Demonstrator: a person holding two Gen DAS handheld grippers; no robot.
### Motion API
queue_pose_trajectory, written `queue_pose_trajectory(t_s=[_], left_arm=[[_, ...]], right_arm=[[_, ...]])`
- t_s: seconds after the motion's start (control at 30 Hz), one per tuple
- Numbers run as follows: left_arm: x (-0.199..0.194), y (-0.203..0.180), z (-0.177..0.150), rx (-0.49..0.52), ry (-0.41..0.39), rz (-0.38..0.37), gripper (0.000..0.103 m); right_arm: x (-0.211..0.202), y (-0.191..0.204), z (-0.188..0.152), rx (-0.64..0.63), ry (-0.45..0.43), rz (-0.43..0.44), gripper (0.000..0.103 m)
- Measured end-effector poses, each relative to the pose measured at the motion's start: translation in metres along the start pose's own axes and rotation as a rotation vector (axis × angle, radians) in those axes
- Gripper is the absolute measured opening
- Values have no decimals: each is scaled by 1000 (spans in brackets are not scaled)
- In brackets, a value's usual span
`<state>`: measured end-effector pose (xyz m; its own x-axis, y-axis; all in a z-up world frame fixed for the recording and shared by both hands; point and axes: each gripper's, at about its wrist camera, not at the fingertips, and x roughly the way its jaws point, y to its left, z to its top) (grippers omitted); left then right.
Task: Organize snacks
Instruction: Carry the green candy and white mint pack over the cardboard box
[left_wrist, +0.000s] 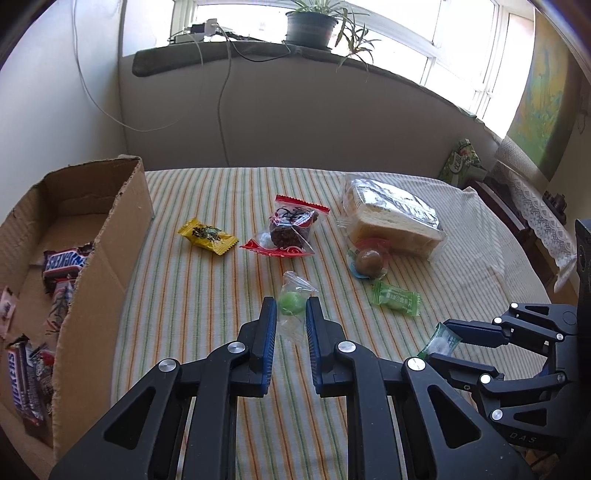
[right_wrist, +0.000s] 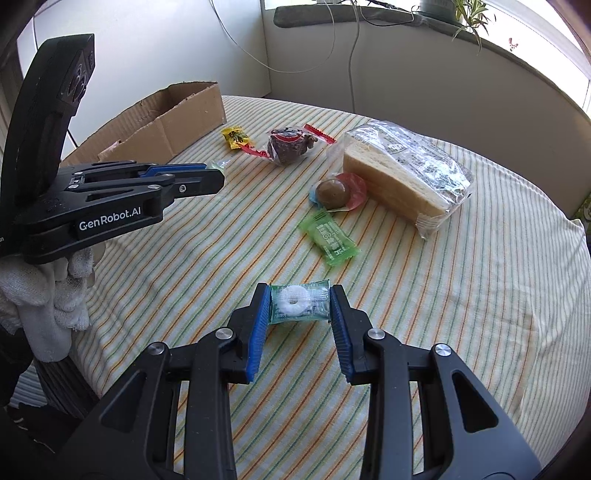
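Note:
My left gripper (left_wrist: 291, 308) has its jaws around a clear-wrapped green candy (left_wrist: 290, 303), pads close on both sides; whether it is lifted off the striped cloth I cannot tell. My right gripper (right_wrist: 300, 299) is shut on a green-wrapped white ring mint (right_wrist: 299, 302), which also shows in the left wrist view (left_wrist: 441, 341). The cardboard box (left_wrist: 99, 266) at the left holds Snickers bars (left_wrist: 64, 262) and other snacks. On the cloth lie a yellow candy (left_wrist: 207, 236), a red-edged dark cake pack (left_wrist: 290, 230), a bagged sandwich (left_wrist: 391, 218), a brown ball candy (left_wrist: 368, 261) and a green wrapped candy (left_wrist: 396, 298).
The round table has a striped cloth (right_wrist: 461, 295). Behind it are a wall, dangling cables (left_wrist: 221, 103) and a windowsill with a potted plant (left_wrist: 312, 22). A lace-covered cabinet (left_wrist: 532, 199) stands at the right. The left gripper body (right_wrist: 110, 199) hovers over the table's left side.

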<state>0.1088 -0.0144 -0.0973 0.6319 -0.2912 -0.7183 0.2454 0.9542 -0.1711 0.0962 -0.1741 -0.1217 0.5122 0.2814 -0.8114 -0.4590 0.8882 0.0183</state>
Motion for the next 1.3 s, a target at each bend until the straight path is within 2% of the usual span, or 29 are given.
queue_pose_trajectory(t_s=[0.27, 0.53, 1.3], left_arm=[[-29, 10, 5, -20, -60, 19, 15], [-59, 40, 8, -67, -119, 58, 15], [-105, 130, -8, -182, -183, 196, 15]], right_arm=[[-17, 16, 13, -20, -41, 9, 34], [-23, 45, 34, -66, -76, 34, 34], [3, 139, 94, -210, -117, 132, 34]])
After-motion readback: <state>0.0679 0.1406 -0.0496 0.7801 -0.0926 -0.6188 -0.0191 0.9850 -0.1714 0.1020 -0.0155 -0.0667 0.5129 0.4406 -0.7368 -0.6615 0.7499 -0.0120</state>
